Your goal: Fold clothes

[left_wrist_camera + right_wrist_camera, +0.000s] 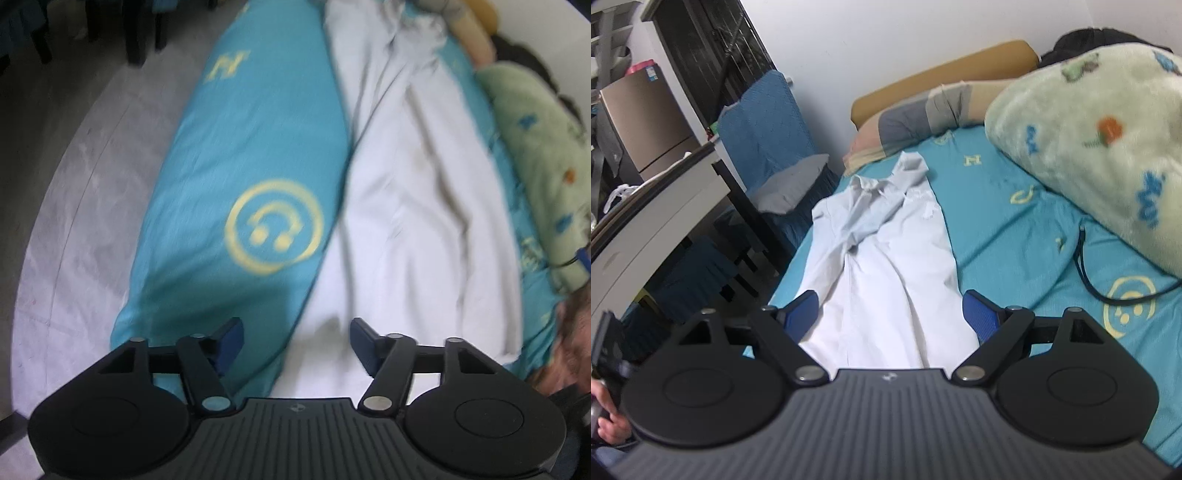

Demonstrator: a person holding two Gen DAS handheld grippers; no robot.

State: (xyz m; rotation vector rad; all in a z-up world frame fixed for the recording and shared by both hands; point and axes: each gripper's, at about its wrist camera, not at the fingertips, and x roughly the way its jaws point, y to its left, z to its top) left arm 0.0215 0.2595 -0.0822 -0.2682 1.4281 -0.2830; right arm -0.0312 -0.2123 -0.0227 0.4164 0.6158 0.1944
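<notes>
Right wrist view looks along a bed covered by a turquoise sheet (1008,225) printed with yellow letters and smiley faces. A white shirt (882,266) lies lengthwise on it, collar at the far end, hem nearest the camera. The right claw (891,314) hangs over the hem with its blue-padded fingers (979,314) spread wide, one on each side of the shirt's width, gripping nothing. A pale green blanket (1097,147) with small coloured prints is heaped to the right, a black cable (1086,266) lies on the sheet beside it, and pillows (908,122) sit at the head. Left wrist view, blurred, shows the same shirt (417,206) stretching away ahead, its near edge directly under the left claw (297,341), whose jaws also stand wide apart and empty. Grey floor (74,221) lies to the left of the bed.
</notes>
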